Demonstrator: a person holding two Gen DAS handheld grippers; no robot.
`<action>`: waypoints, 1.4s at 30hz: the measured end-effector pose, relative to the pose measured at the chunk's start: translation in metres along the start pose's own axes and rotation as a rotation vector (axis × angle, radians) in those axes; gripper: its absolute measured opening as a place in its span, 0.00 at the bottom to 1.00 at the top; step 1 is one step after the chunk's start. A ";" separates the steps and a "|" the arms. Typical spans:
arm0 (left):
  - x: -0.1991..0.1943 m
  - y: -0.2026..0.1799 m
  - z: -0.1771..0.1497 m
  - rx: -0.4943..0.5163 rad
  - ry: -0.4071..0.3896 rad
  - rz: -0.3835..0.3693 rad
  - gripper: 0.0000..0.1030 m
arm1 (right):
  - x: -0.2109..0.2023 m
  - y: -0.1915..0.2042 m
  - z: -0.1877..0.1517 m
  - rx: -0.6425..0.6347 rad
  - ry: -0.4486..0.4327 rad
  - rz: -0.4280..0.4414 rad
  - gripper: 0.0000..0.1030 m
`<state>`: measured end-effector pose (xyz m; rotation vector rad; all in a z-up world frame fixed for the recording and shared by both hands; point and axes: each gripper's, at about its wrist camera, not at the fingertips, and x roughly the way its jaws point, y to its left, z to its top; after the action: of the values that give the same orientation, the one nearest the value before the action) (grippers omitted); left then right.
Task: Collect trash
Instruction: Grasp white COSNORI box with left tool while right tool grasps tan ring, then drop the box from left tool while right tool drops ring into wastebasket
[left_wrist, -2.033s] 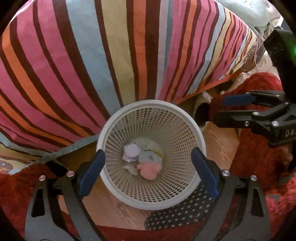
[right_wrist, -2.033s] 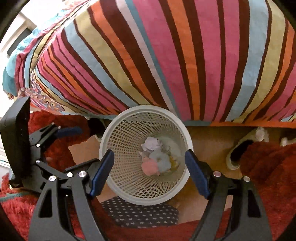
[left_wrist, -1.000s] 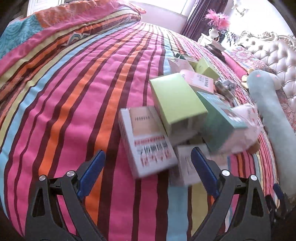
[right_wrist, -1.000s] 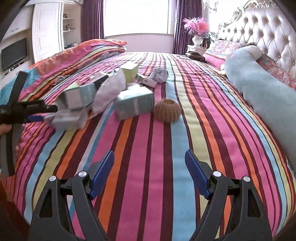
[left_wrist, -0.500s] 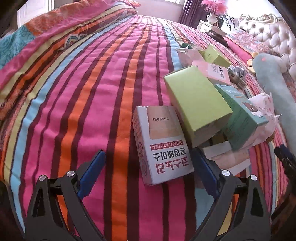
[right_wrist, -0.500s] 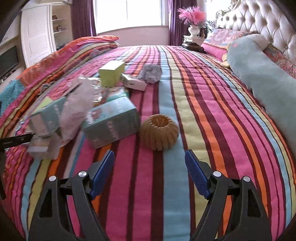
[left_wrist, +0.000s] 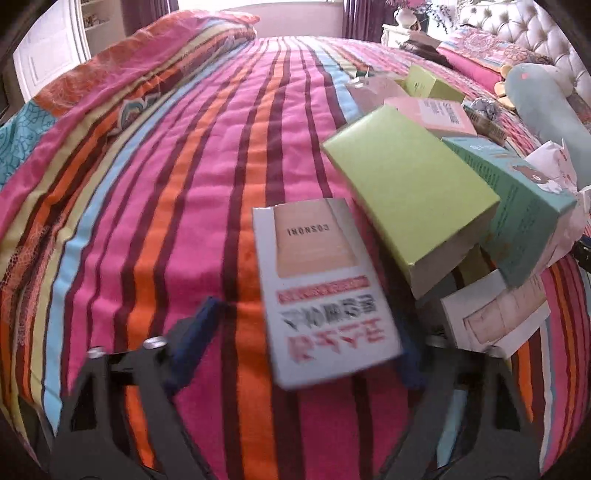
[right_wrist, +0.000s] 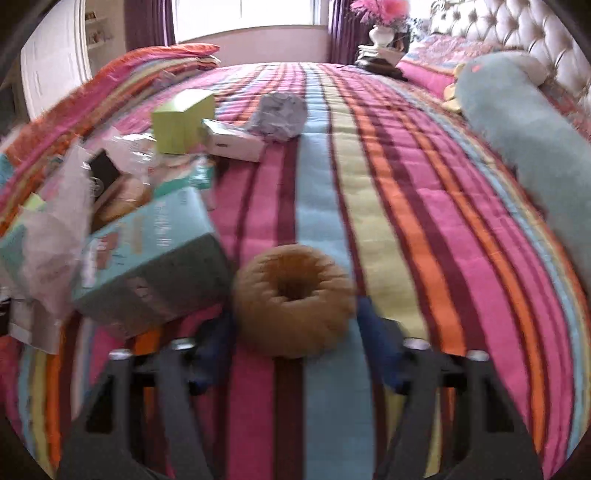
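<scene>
A white box with red lettering lies on the striped bedspread. My left gripper straddles its near end and its jaws are closing. The left finger stands clear of the box; the right finger is mostly hidden behind the box's edge. In the right wrist view a brown ribbed ring sits on the bed between the blue pads of my right gripper. Those jaws are closing too, and both pads meet the ring's sides. The picture is blurred there.
Beside the white box is a pile: a lime box, a teal box, a pink box and a crinkled plastic wrapper. Farther off lie a crumpled paper ball, a teal plush bolster and a tufted headboard.
Both grippers left the white basket on the floor and came up over the bed. The left closed in on the white box, the right on the brown ring, and both jaws have narrowed.
</scene>
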<state>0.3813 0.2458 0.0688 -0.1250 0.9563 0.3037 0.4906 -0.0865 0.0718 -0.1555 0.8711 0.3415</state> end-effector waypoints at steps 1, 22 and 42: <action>-0.003 0.002 0.000 0.001 -0.011 0.006 0.46 | -0.004 0.001 -0.003 0.001 -0.002 -0.008 0.52; -0.185 -0.019 -0.253 0.110 -0.116 -0.376 0.46 | -0.210 0.042 -0.214 -0.044 -0.091 0.325 0.52; -0.095 -0.098 -0.459 0.291 0.416 -0.421 0.48 | -0.145 0.128 -0.412 -0.125 0.419 0.315 0.54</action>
<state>0.0003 0.0241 -0.1191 -0.1211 1.3443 -0.2616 0.0610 -0.1118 -0.0782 -0.2100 1.2941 0.6739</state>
